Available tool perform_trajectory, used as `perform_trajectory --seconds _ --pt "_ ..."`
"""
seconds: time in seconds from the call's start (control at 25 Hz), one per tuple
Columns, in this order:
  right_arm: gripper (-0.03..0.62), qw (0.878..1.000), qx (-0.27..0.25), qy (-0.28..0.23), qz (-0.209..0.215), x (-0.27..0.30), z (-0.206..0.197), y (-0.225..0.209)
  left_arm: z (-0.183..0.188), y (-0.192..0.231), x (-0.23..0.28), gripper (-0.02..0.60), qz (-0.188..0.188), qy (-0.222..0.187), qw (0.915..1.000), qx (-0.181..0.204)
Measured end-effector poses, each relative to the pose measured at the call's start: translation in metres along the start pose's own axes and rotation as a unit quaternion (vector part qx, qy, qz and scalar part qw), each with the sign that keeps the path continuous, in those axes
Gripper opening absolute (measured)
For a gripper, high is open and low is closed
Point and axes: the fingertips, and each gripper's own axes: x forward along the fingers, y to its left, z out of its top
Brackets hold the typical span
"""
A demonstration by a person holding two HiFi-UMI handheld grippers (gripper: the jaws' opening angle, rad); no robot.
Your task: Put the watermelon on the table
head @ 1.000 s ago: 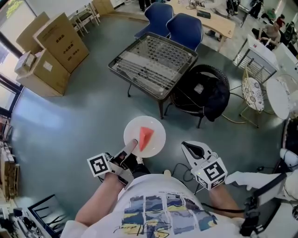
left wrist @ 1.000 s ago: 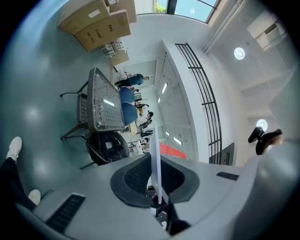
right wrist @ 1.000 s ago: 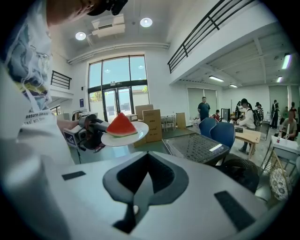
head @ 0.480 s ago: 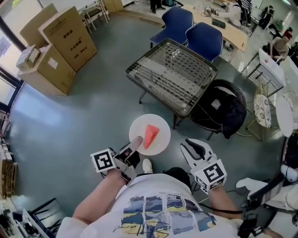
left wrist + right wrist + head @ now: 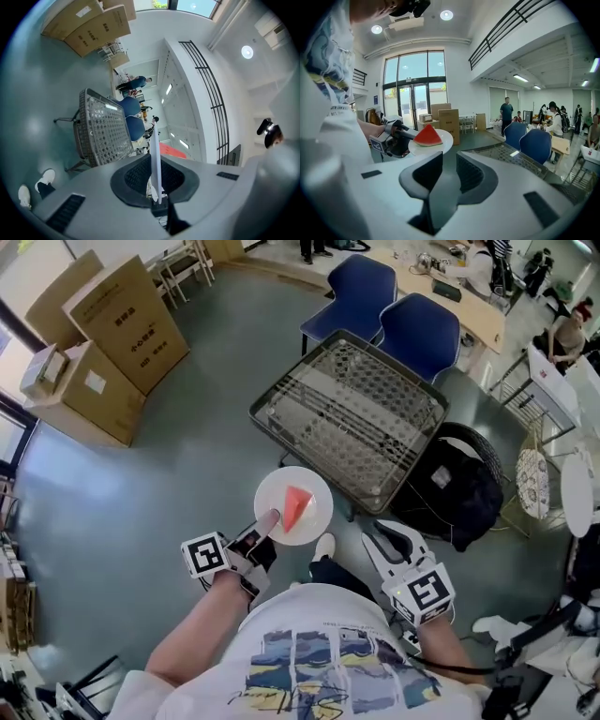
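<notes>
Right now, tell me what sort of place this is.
Probably a large open workspace or office hall, not a home: stacked brown cardboard boxes on a grey floor, blue padded chairs beside a long pale wooden desk, and tall glass windows under a railed upper level.

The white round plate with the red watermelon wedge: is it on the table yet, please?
Not yet: the left hand-held gripper holds the white plate over the grey floor, beside the mesh table.
</notes>
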Motion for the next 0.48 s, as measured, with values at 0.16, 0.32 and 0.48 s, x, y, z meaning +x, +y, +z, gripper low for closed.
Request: perform_trajectory --seconds 0.16,0.32,0.48 --pt "0.075 1.000 -0.004 -0.016 0.001 0.037 0.030 -0.057 0.048 0.007 0.060 0.026 0.006 0.011 0.9999 0.010" --pt "0.075 1.000 -0.008 -0.023 -0.002 0.059 0.040 -0.099 0.092 0.017 0.112 0.026 0.010 0.021 0.9995 0.024" --pt "0.075 1.000 0.016 -0.010 -0.019 0.082 0.036 -0.132 0.138 0.038 0.162 0.026 0.011 0.030 0.9993 0.022"
